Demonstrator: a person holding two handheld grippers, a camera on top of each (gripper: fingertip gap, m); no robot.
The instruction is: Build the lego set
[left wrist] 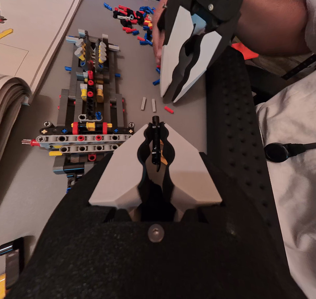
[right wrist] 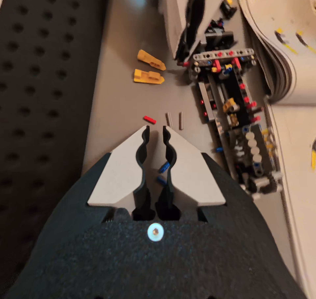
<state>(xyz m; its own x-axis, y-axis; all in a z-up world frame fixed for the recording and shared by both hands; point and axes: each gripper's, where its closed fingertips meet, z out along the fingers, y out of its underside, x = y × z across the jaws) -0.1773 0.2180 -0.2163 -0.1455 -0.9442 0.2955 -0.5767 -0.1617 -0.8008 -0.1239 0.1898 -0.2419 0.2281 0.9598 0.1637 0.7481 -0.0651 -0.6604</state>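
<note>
L claw (left wrist: 155, 124) clamps black pin piece (left wrist: 156, 143): tiny, light, stiff, slippery; I grip mid-shaft. R claw (right wrist: 156, 128) agape, empty; red pin (right wrist: 149, 119) at 11 o'clock.

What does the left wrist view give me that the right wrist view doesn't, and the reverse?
Only the left wrist view shows the left gripper shut on a black piece, plus the pile of loose red, blue and black parts.

Only the right wrist view shows two yellow wedge pieces lying on the table.

Both show the chassis build, the two grey axles, the red pin and the open right gripper.
</note>
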